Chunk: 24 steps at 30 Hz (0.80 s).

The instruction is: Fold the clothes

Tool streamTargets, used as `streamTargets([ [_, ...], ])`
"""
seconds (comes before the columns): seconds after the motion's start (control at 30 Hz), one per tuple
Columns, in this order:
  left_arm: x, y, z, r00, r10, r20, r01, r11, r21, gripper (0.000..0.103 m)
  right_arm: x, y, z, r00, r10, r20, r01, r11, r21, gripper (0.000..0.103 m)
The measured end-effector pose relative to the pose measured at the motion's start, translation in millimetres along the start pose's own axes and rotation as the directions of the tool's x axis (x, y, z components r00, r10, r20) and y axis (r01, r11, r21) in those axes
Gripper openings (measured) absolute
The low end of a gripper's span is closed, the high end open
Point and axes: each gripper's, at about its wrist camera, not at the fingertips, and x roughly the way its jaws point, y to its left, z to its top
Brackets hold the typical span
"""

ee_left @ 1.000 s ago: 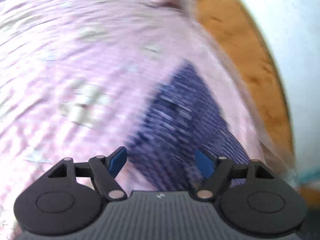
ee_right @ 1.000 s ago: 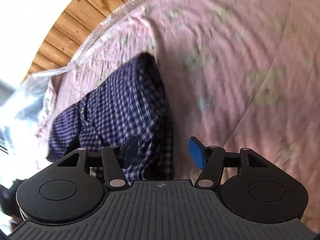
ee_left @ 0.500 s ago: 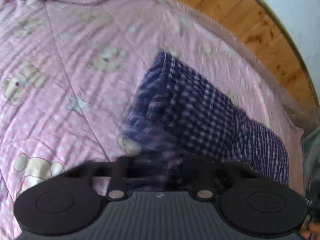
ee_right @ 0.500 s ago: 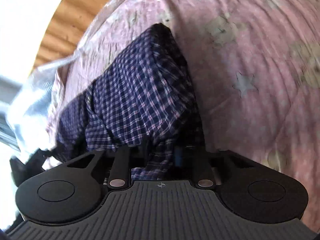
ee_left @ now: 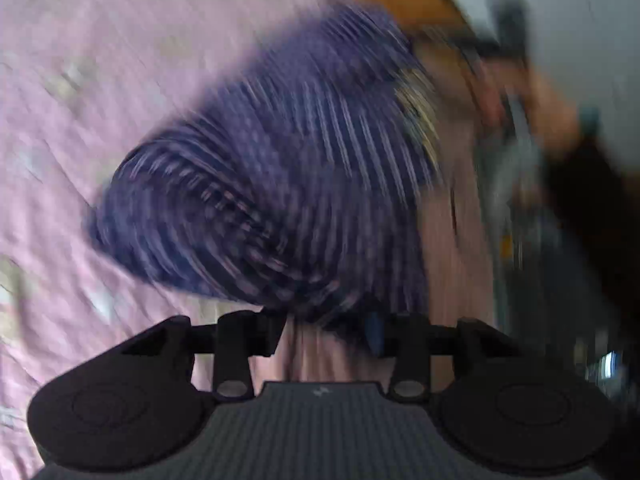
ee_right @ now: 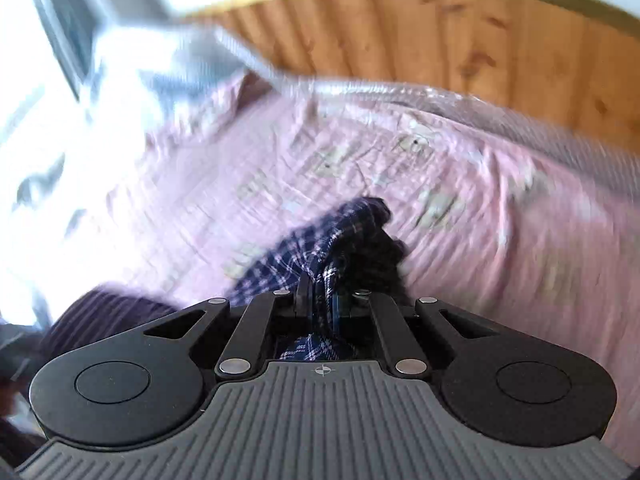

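A dark blue checked garment fills the middle of the blurred left wrist view, bunched over the pink quilt. My left gripper is just below its lower edge. Its jaws stand apart and are opening, with pink quilt showing in the gap; the cloth edge hangs at the fingertips and the pads do not press it. In the right wrist view my right gripper is shut on a fold of the same checked garment, which rises in a ridge ahead of the tips.
The pink quilt with bear prints covers the bed. A wooden headboard runs along the far side, with clear plastic sheeting at its foot. Bright window light fills the left. A blurred hand shows at upper right in the left wrist view.
Both grippers closed on the garment's edge, then swung and rolled with it. The right stays clamped on the cloth; the left jaws have parted again.
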Motion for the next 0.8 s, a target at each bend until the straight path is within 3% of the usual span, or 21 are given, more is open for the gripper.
streamTargets([
  [0.03, 8.1, 3.5, -5.9, 0.999, -0.014, -0.051, 0.014, 1.0, 0.017, 0.039, 21.0, -3.4, -1.7, 0.993, -0.074, -0.087, 0.071, 0.997, -0.039, 0.008],
  [0.07, 11.0, 8.9, -10.6, 0.995, -0.037, -0.093, 0.04, 0.999, 0.023, 0.037, 42.7, -6.9, -5.5, 0.972, -0.156, -0.174, 0.144, 0.986, -0.082, 0.011],
  [0.1, 7.4, 14.8, -14.0, 0.992, -0.063, -0.107, 0.066, 0.998, 0.025, 0.038, 56.9, -9.4, -15.1, 0.948, -0.225, -0.226, 0.203, 0.972, -0.115, 0.025],
  [0.17, -10.2, 25.7, -15.5, 0.988, -0.118, -0.096, 0.123, 0.991, 0.044, 0.039, 54.1, -9.6, -38.2, 0.919, -0.361, -0.157, 0.351, 0.932, -0.09, 0.053],
  [0.2, -20.6, 30.5, -12.5, 0.988, -0.133, -0.082, 0.138, 0.989, 0.06, 0.042, 39.0, -8.0, -48.6, 0.922, -0.379, -0.081, 0.379, 0.925, -0.01, 0.053],
  [0.27, -40.2, 39.0, -3.7, 0.989, -0.141, -0.043, 0.145, 0.984, 0.1, 0.048, -7.8, -0.9, -77.5, 0.923, -0.372, 0.098, 0.337, 0.906, 0.257, 0.053],
  [0.33, -57.1, 46.2, 10.5, 0.993, -0.119, 0.023, 0.115, 0.984, 0.135, 0.054, -50.1, 10.1, -119.6, 0.892, -0.388, 0.231, 0.247, 0.847, 0.47, 0.053],
  [0.4, -64.7, 51.4, 25.2, 0.989, -0.127, 0.072, 0.115, 0.982, 0.149, 0.057, -73.5, 40.6, -161.9, 0.866, -0.37, 0.336, 0.116, 0.803, 0.585, 0.052],
  [0.43, -63.9, 52.2, 32.9, 0.986, -0.138, 0.092, 0.122, 0.979, 0.162, 0.058, -70.5, 60.6, -179.7, 0.876, -0.331, 0.352, 0.062, 0.799, 0.598, 0.051],
  [0.5, -52.8, 51.4, 47.6, 0.98, -0.166, 0.108, 0.144, 0.972, 0.187, 0.063, -54.2, 97.2, -212.0, 0.903, -0.252, 0.348, -0.014, 0.792, 0.61, 0.046],
  [0.57, -22.2, 51.2, 57.6, 0.988, -0.143, 0.051, 0.129, 0.969, 0.21, 0.068, -19.0, 129.6, -247.1, 0.936, -0.206, 0.285, -0.025, 0.769, 0.638, 0.039],
  [0.63, 6.4, 45.5, 59.6, 0.998, -0.057, -0.026, 0.062, 0.961, 0.268, 0.066, 15.5, 147.0, -283.1, 0.958, -0.247, 0.144, 0.084, 0.726, 0.682, 0.03],
  [0.67, 19.1, 41.1, 59.2, 0.998, 0.002, -0.063, 0.017, 0.95, 0.311, 0.063, 16.2, 153.8, -294.9, 0.947, -0.283, 0.151, 0.099, 0.705, 0.702, 0.022],
  [0.7, 27.7, 36.0, 59.8, 0.995, 0.046, -0.09, -0.011, 0.936, 0.353, 0.063, 15.1, 160.6, -306.2, 0.932, -0.321, 0.168, 0.106, 0.684, 0.722, 0.025],
  [0.73, 21.0, 29.1, 64.1, 0.995, 0.024, -0.093, 0.014, 0.92, 0.392, 0.063, 7.6, 164.1, -310.0, 0.928, -0.33, 0.173, 0.09, 0.649, 0.755, 0.028],
  [0.77, 13.2, 22.8, 69.5, 0.996, -0.003, -0.094, 0.043, 0.904, 0.424, 0.065, -1.7, 167.9, -311.8, 0.922, -0.342, 0.182, 0.077, 0.622, 0.779, 0.039],
  [0.8, 1.4, 19.1, 79.9, 0.995, -0.051, -0.084, 0.082, 0.899, 0.43, 0.068, -10.5, 173.9, -312.0, 0.913, -0.359, 0.195, 0.07, 0.606, 0.792, 0.058],
])
